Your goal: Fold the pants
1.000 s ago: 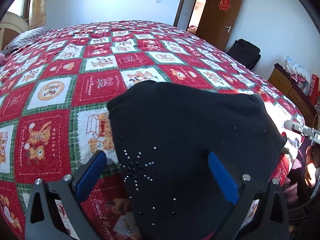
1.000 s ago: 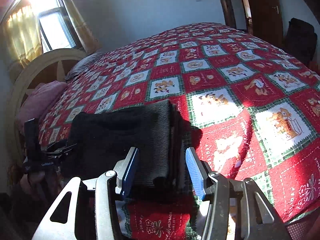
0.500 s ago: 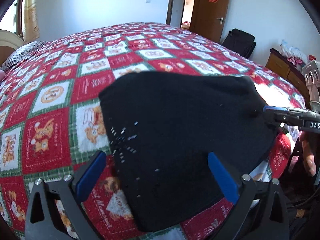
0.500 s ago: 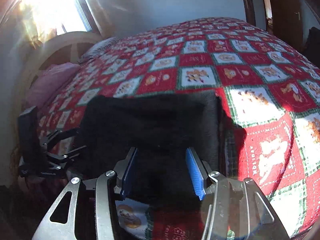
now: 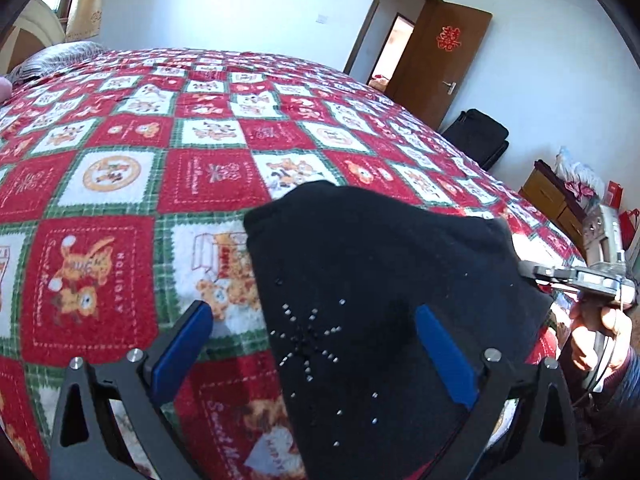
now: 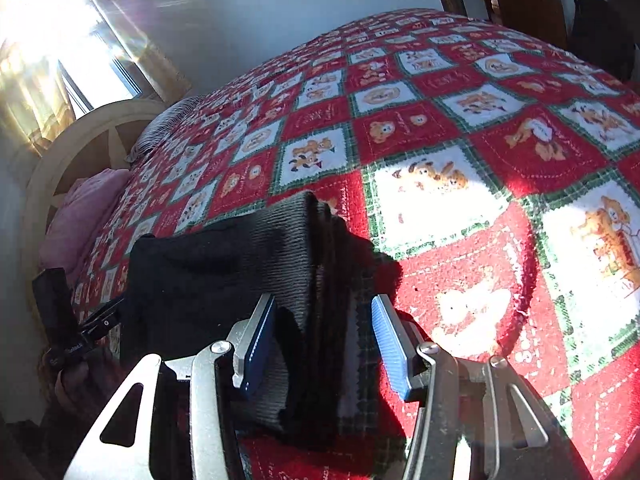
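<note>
1. The pants (image 5: pixel 384 300) are one black knit garment, already folded into a compact stack, lying near the edge of the bed (image 5: pixel 120 184) on its red, white and green patchwork blanket; a star of small studs shows on the top layer.
2. Handling, as I judge it: soft, limp and light, not fragile; the layers will sag and slide apart if lifted by one corner (the ribbed edge looks thickest), so take hold at the stacked edge, through all layers, one claw to each side.
3. The left claw (image 5: pixel 316 344) stands spread wide above the studded end, pinching nothing.
4. The right claw (image 6: pixel 320 340) straddles the ribbed folded edge, half spread; its pads do not visibly press the cloth.
5. Count: one pair of pants; two claws; one bed; one pink pillow (image 6: pixel 84 216) by the headboard.
</note>
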`<action>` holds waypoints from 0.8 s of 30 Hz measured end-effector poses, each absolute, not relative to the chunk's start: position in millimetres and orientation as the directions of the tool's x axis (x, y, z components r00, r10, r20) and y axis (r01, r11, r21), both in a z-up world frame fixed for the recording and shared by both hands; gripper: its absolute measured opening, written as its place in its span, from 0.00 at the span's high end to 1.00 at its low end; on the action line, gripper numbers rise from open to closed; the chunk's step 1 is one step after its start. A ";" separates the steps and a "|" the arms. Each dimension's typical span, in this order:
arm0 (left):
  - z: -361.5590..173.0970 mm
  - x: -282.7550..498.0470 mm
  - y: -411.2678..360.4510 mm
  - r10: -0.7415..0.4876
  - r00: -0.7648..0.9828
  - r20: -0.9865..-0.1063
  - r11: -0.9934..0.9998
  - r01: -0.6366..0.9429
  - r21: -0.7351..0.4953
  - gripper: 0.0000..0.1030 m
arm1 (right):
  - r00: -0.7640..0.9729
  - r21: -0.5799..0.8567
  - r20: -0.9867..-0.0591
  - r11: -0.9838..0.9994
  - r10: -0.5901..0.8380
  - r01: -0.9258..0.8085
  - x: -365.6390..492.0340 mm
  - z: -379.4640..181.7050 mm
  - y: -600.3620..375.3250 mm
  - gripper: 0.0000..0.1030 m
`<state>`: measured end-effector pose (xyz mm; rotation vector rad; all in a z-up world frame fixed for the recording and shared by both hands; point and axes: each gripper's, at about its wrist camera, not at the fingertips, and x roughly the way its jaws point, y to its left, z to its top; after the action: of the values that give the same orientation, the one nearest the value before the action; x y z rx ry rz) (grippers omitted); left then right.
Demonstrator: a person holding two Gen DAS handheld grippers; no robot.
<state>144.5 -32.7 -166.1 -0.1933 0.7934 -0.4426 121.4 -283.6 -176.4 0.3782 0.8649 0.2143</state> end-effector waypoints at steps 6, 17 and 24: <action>-165.2 141.8 -45.2 -0.484 0.601 -0.636 0.875 0.346 -0.339 0.00 | 0.638 0.439 -0.675 0.897 0.371 -0.058 127.8 -178.7 -279.2 0.50; -167.6 147.0 -30.4 -0.542 0.588 -0.600 0.839 0.334 -0.430 0.08 | 0.642 0.469 -0.660 0.882 0.391 -0.055 134.0 -185.3 -276.7 0.55; -167.6 150.0 -31.3 -0.557 0.583 -0.592 0.828 0.336 -0.449 0.15 | 0.637 0.505 -0.645 0.861 0.423 -0.060 134.8 -188.6 -280.8 0.64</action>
<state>150.0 -31.3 -167.6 -0.3038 0.7910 -0.5306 134.8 -280.8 -188.6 0.4694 0.8418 0.2880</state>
